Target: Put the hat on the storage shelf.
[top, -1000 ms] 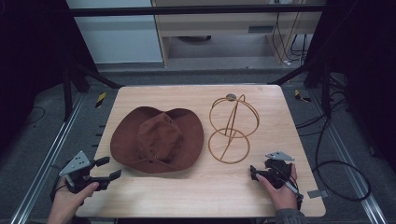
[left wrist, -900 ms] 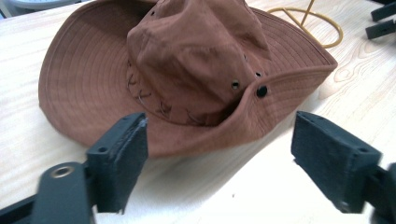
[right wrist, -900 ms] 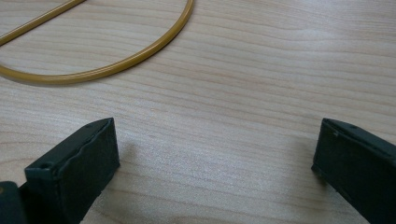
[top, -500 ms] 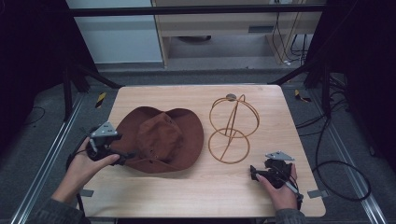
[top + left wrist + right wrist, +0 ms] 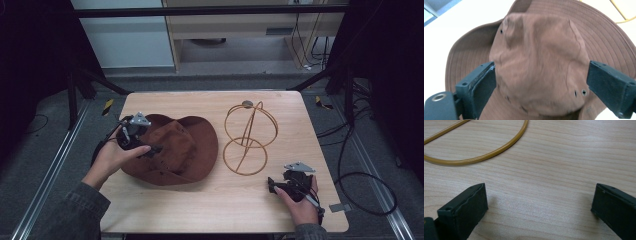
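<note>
Two hand-held grippers over the bench (image 5: 200,200). Left hand-held gripper (image 5: 539,82), near the bench's front left corner a second ago, now above the brown hat (image 5: 175,150), jaws wide apart either side of the crown, just opened further, nothing pinched. Hat flat on the bench's left half, beside the wire stand (image 5: 250,137). Right hand-held gripper (image 5: 272,184) unmoved near the front right corner, jaws spread, empty.
</note>
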{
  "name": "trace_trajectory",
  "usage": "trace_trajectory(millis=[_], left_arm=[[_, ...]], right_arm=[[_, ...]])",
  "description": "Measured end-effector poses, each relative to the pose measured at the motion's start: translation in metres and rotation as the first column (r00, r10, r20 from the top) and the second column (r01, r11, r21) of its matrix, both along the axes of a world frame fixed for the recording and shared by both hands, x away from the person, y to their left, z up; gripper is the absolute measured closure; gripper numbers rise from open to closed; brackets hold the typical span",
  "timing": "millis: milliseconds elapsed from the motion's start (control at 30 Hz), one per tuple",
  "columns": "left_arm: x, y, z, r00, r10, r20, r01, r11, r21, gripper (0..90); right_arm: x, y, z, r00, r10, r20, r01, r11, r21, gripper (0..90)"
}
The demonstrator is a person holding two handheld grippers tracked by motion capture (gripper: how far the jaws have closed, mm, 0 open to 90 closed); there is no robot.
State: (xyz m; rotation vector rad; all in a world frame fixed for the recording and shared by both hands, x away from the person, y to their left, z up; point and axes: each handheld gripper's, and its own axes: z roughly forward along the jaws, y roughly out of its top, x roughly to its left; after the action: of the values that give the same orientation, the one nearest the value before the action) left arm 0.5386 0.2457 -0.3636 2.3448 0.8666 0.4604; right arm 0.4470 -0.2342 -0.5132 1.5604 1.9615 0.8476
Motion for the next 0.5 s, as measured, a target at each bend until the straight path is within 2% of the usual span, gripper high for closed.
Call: trace_trajectory(millis=[67, 100, 133, 400, 433, 500], left_arm=[[0.004, -0.007, 0.001, 1.0, -0.008, 0.0, 0.008, 0.9998, 0.018, 9.9], [0.009, -0.013, 0.001, 0.9999, -0.01, 0.002, 0.01, 0.9989, 0.046, 11.8], [0.01, -0.014, 0.001, 1.0, -0.007, 0.006, 0.006, 0.9984, 0.056, 13.1], [0.02, -0.022, -0.005, 0.9995, -0.004, 0.032, 0.001, 0.9977, 0.067, 21.9], [0.022, -0.023, -0.008, 0.9997, -0.013, 0.022, 0.011, 0.9965, 0.082, 22.8], [0.024, -0.023, -0.009, 0.9998, -0.015, 0.013, 0.014, 0.9962, 0.085, 23.0]], right_arm=[[0.0, 0.0, 0.0, 1.0, 0.0, 0.0, 0.0, 1.0, 0.0, 0.4], [0.0, 0.0, 0.0, 1.0, 0.0, 0.001, 0.0, 1.0, -0.001, 0.5], [0.0, 0.0, 0.0, 1.0, 0.0, 0.0, 0.0, 1.0, 0.0, 0.5], [0.0, 0.0, 0.0, 1.0, -0.001, -0.003, 0.001, 1.0, 0.002, 0.5], [0.0, 0.0, 0.0, 1.0, -0.001, -0.003, 0.001, 1.0, 0.003, 0.5], [0.0, 0.0, 0.0, 1.0, -0.001, -0.003, 0.001, 1.0, 0.002, 0.5]])
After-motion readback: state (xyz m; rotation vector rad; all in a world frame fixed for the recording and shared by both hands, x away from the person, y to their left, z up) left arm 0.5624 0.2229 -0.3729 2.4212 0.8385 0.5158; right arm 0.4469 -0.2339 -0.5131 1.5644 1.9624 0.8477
